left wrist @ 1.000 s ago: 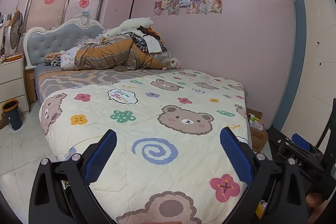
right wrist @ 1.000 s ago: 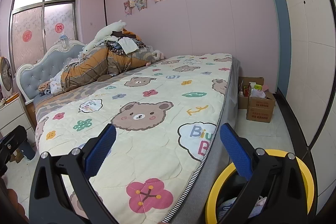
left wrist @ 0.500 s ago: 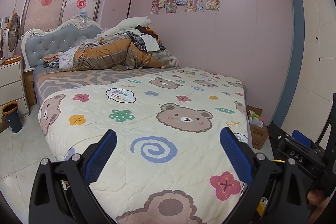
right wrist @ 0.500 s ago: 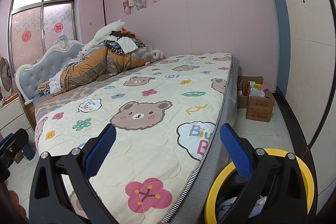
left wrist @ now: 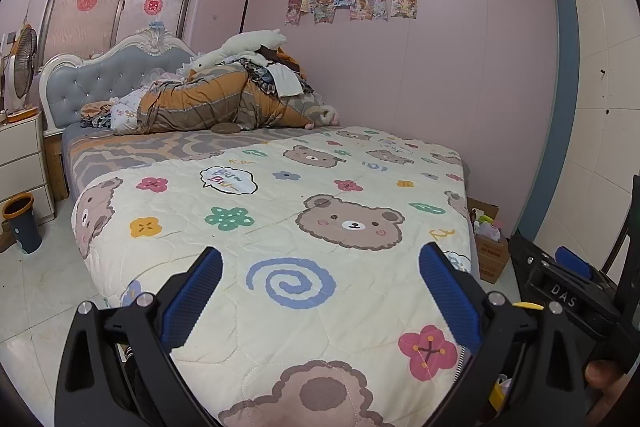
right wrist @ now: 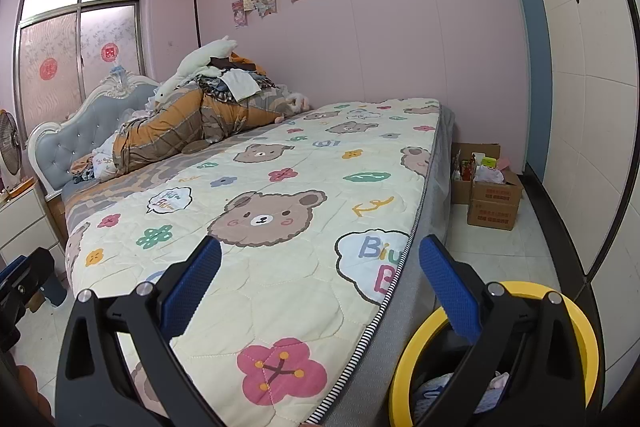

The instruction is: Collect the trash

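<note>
A yellow-rimmed trash bin (right wrist: pixel 416 351) stands on the floor at the bed's foot corner, with crumpled white and blue trash (right wrist: pixel 436 387) inside it. My right gripper (right wrist: pixel 320 267) hovers open above the bed's foot edge, its right finger over the bin, nothing between its blue pads. My left gripper (left wrist: pixel 320 271) is open and empty over the foot of the bear-print quilt (left wrist: pixel 280 211). A sliver of the bin's yellow rim (left wrist: pixel 528 305) shows in the left wrist view. The right gripper's body (left wrist: pixel 568 291) appears at the right edge there, held by a hand (left wrist: pixel 604 379).
A pile of bedding and clothes (left wrist: pixel 224 95) lies at the headboard. Cardboard boxes (right wrist: pixel 492 195) with clutter sit against the far wall. A small dark bin with an orange rim (left wrist: pixel 22 223) stands by the white nightstand (left wrist: pixel 24 163). A fan (left wrist: pixel 20 67) stands on it.
Both views have drifted slightly; the bed sits a little lower and nearer in the left wrist view. Both grippers remain open and empty.
</note>
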`<state>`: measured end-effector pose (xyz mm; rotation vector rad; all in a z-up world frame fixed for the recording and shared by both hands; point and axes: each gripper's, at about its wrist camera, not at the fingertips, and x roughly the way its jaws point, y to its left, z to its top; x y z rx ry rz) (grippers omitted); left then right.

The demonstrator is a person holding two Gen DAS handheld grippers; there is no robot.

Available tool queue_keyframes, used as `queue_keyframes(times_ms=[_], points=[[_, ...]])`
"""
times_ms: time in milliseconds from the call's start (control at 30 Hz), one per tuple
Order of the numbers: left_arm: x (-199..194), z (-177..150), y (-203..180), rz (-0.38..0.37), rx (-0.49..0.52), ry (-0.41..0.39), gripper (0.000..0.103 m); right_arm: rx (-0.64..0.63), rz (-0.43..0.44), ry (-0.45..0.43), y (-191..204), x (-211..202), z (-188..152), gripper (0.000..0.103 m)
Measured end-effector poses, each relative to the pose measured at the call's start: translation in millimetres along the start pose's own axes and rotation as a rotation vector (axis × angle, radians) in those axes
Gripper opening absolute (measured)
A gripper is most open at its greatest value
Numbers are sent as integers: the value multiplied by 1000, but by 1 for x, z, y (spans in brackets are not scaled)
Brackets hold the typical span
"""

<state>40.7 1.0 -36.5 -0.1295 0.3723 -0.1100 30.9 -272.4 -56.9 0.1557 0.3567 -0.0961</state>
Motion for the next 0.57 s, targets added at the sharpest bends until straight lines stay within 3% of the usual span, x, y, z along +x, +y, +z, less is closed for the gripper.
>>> queue_keyframes(times_ms=[567], points=[[0, -1, -2, -21, 10, 7, 95, 9, -1, 7, -2, 3, -1, 95]])
